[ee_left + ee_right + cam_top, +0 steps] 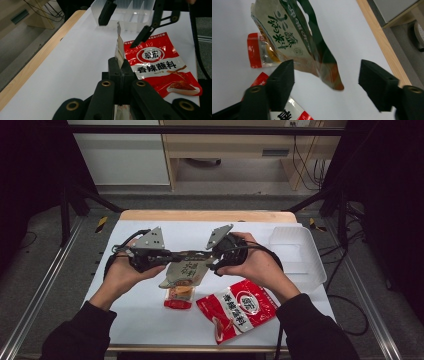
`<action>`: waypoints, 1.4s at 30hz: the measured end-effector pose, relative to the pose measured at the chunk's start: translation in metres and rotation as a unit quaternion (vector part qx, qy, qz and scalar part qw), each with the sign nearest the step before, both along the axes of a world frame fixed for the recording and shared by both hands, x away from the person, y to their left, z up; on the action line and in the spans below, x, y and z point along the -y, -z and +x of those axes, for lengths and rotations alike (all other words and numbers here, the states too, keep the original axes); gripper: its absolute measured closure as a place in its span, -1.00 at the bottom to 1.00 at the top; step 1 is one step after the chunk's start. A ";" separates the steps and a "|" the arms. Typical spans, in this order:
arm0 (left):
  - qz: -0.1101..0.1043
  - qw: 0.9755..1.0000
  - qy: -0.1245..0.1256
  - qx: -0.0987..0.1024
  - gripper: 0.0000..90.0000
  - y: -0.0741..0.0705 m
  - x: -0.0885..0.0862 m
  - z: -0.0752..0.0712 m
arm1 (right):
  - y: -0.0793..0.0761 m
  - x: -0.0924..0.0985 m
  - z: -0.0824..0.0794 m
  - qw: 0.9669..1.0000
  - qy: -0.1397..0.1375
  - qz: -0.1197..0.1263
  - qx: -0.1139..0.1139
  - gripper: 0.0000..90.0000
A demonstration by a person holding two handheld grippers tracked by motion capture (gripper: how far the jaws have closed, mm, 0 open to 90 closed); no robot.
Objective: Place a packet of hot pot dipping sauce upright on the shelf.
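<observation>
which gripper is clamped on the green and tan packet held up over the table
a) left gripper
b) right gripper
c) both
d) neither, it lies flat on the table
a: the left gripper has its jaws pinched shut on the packet's edge, while the right gripper stands open beside its corner, pads not touching.

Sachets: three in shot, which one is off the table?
The green-and-tan sachet, clamped edge-on in the left tool and hanging in the air. The big red sachet and the small red-ended one lie flat on the white sheet.
</observation>
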State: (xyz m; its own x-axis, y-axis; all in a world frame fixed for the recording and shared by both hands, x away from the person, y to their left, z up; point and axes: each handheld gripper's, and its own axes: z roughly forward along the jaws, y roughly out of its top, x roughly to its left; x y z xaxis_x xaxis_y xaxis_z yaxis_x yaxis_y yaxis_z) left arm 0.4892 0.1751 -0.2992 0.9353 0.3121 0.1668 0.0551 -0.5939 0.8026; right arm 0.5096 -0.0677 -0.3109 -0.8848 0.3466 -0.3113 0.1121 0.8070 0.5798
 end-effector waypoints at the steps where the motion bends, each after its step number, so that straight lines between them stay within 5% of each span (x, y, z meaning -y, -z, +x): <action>1: 0.000 1.000 0.002 0.000 1.00 0.000 0.001 -0.001 | 0.001 -0.001 0.000 1.000 -0.007 -0.002 -0.005 -0.10; 15: -0.016 1.000 0.009 -0.004 1.00 0.002 0.011 -0.002 | 0.003 0.003 -0.006 0.998 -0.037 -0.002 -0.042 0.97; 24: -0.023 1.000 0.002 -0.013 0.99 0.006 0.017 0.000 | -0.002 0.008 -0.006 0.999 -0.024 -0.019 -0.041 1.00; 33: -0.057 0.997 -0.050 0.002 -0.12 0.006 0.001 -0.007 | -0.020 0.015 -0.003 0.999 -0.022 -0.049 -0.011 1.00; 42: -0.095 0.992 -0.085 -0.007 -0.40 0.021 -0.034 -0.012 | -0.020 0.021 -0.001 0.999 -0.014 -0.045 -0.009 1.00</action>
